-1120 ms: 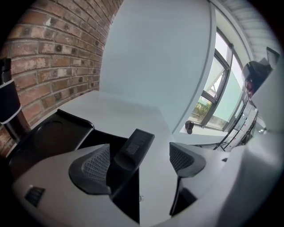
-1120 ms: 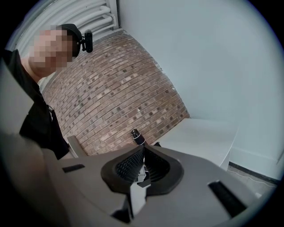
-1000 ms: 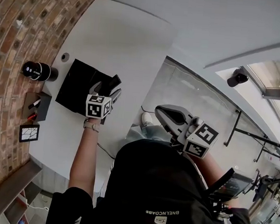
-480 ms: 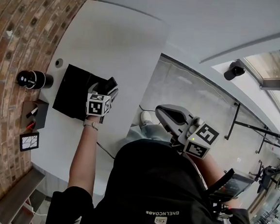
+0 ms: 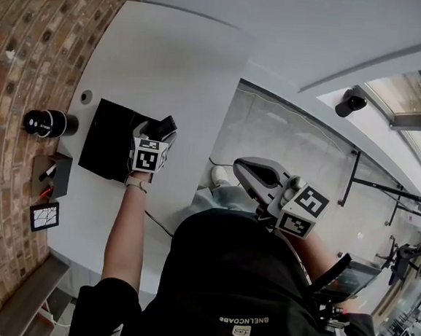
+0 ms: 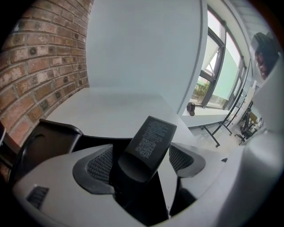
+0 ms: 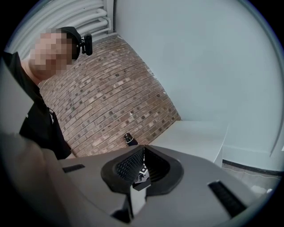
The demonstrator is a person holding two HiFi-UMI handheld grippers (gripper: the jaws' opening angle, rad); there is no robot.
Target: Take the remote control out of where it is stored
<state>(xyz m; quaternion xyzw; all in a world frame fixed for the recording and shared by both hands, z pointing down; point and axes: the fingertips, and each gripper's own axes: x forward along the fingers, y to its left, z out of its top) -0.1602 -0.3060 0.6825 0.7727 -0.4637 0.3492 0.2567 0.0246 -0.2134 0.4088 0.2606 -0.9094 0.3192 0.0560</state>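
Observation:
My left gripper [image 5: 163, 128] is shut on the black remote control [image 5: 168, 124], held over the right edge of the black storage box [image 5: 107, 140] on the white table [image 5: 169, 57]. In the left gripper view the remote [image 6: 150, 142] sticks up between the ribbed pads [image 6: 100, 163], its back label with a QR code facing the camera; the gripper [image 6: 140, 159] grips its lower end. My right gripper [image 5: 243, 166] hangs off the table's right side, over the floor, jaws closed together and empty. In the right gripper view that gripper [image 7: 141, 166] shows its pads pressed together.
A black cylinder [image 5: 40, 122] lies at the table's left by the brick wall [image 5: 25, 30]. Below it stand a dark pen holder [image 5: 51, 174] and a small framed picture [image 5: 43, 215]. A round cable hole [image 5: 85, 97] sits above the box. A wooden bench [image 5: 19, 308] is at the lower left.
The left gripper with the remote has shifted only slightly against the box. The head camera has drifted a little. The right gripper has stayed where it was.

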